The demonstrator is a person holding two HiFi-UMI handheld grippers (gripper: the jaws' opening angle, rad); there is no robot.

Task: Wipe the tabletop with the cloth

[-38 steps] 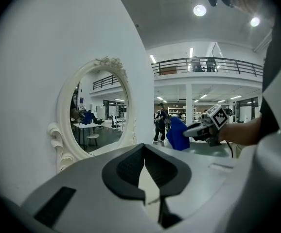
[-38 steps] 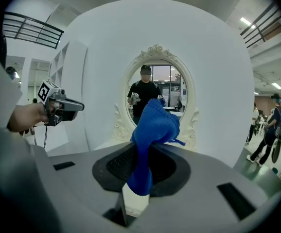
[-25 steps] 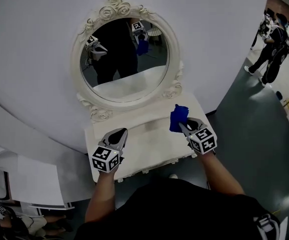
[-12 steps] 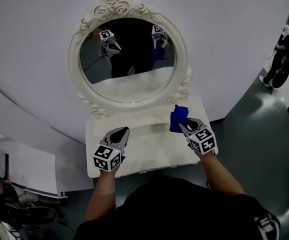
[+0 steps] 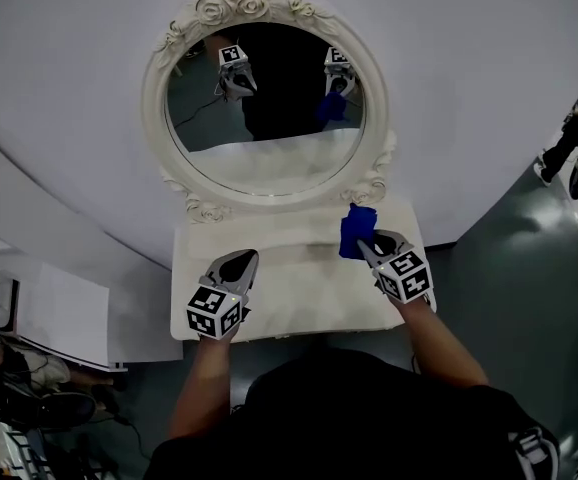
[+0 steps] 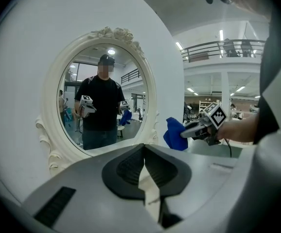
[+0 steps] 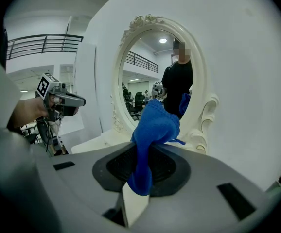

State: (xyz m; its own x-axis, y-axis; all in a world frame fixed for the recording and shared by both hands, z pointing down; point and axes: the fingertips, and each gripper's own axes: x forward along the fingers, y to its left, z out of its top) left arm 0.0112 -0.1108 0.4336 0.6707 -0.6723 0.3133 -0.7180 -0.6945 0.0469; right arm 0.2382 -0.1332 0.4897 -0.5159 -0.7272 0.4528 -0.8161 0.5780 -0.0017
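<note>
Head view: right gripper [image 5: 366,247] fingers pinch the blue cloth [image 5: 354,230] above the desk [image 5: 299,284]; left gripper [image 5: 240,261] fingers are pressed together.

Black short-sleeve tee [image 5: 369,418], grey left gripper [image 5: 241,259] & right gripper [image 5: 367,246] — b/w marker cube [image 5: 213,312] on each

Blue cloth [image 5: 355,232] in right claw [image 5: 371,245]

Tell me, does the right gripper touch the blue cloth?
Touching. The right gripper view shows the right gripper shut on the blue cloth, pinched between its jaws.
</note>
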